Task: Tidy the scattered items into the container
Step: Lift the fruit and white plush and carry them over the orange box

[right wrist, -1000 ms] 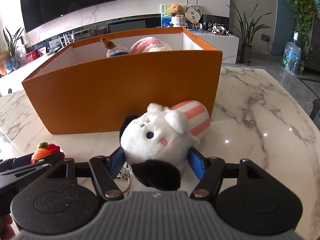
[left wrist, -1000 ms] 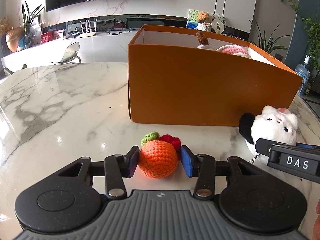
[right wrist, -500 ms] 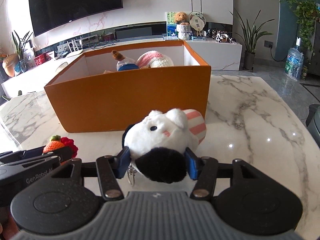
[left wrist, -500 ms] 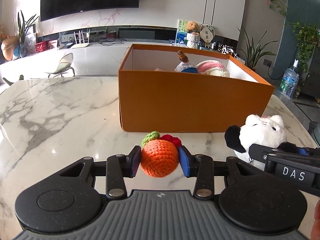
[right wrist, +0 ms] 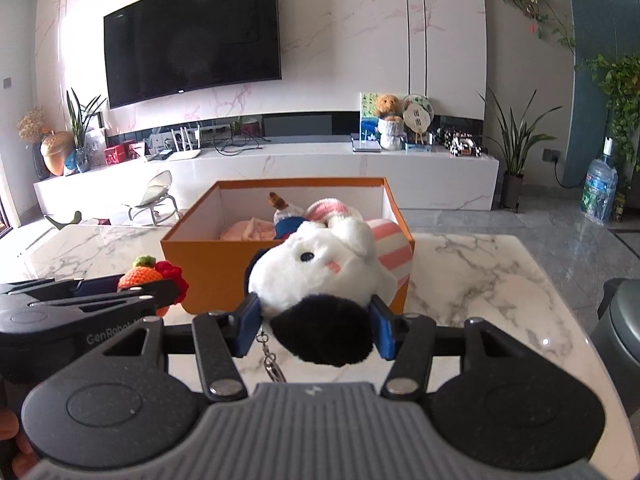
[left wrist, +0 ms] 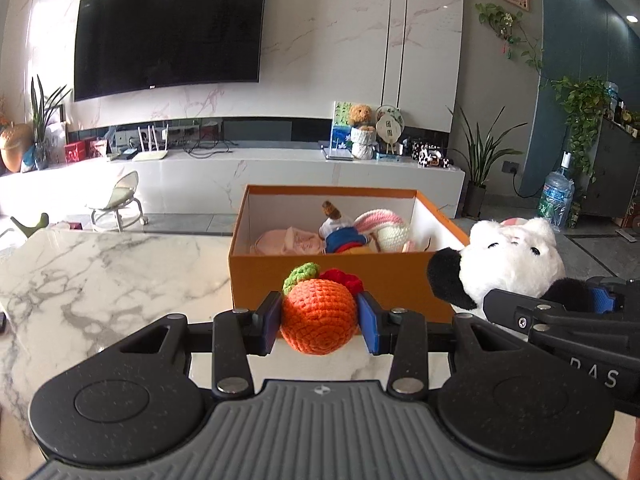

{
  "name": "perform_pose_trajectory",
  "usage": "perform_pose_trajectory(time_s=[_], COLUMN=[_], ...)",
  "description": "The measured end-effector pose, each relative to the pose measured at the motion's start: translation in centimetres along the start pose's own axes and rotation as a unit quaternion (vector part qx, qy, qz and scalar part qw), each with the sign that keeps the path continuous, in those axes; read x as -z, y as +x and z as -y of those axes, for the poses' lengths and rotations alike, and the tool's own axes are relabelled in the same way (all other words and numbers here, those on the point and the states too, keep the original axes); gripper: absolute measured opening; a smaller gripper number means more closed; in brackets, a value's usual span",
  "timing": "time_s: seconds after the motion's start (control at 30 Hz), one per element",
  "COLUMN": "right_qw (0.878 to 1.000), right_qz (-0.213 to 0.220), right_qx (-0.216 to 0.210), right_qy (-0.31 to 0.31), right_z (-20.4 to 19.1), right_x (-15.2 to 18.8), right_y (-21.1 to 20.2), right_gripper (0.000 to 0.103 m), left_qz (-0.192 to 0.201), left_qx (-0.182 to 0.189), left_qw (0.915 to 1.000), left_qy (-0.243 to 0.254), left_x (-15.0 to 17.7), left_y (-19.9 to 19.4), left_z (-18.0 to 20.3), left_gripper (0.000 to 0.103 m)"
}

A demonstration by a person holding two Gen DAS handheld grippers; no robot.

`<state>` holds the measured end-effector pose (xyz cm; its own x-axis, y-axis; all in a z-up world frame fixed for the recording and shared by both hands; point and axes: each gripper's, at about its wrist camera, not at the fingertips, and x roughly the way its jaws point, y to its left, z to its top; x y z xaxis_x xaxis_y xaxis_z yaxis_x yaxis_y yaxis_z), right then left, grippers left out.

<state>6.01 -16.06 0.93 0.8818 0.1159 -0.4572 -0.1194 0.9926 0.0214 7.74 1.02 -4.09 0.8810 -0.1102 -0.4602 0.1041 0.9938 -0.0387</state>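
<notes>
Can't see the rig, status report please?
Left tool shut on crochet orange. Right tool shut on plush cow. Orange box ahead, unobstructed.

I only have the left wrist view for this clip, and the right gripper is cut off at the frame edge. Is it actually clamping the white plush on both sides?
Observer: Yes. In the right wrist view the right gripper has one blue pad pressed on each side of the white plush, at its black lower part.
Operator: Is anything dangling from it?
Observer: A metal clasp on a short chain hangs below the plush, between the fingers.
Operator: What is the pink bit I see behind its head?
Observer: A rounded pink-and-white striped part on the far side of the plush.
</notes>
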Motion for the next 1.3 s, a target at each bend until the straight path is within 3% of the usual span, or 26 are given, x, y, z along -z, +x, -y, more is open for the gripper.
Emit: perform_pose_trajectory(time_s=[0.3, 0.63, 0.77, 0.93, 1.3], right_qw=[0.996, 0.989, 0.989, 0.987, 0.968], right_qz=[0.048, 0.045, 0.011, -0.053, -0.192], right_qx=[-0.016, -0.027, -0.039, -0.059, -0.094], right_qy=[-0.079, -0.136, -0.140, -0.138, -0.128], right_z=[0.4, 2.6, 3.8, 5.3, 6.6], right_x=[-5.1, -11.2, -12.7, -13.7, -12.2], right_y=[-0.7, 5.1, 8.9, 14.0, 22.5], right_gripper=[0.058, 0.058, 0.058, 0.058, 0.058], left_qz=[0.049, 0.063, 0.047, 0.000, -0.120], left_qx=[0.004, 0.001, 0.001, 0.009, 0.041], left_qw=[0.9982, 0.9949, 0.9952, 0.9970, 0.9903], left_qy=[0.034, 0.079, 0.086, 0.077, 0.057], left_x=[-5.5, -10.4, -11.0, -11.0, -9.0], left_y=[0.1, 4.7, 7.4, 11.4, 17.8], left_z=[1.0, 2.8, 3.1, 2.7, 0.5], left_gripper=[0.047, 0.047, 0.047, 0.047, 0.047])
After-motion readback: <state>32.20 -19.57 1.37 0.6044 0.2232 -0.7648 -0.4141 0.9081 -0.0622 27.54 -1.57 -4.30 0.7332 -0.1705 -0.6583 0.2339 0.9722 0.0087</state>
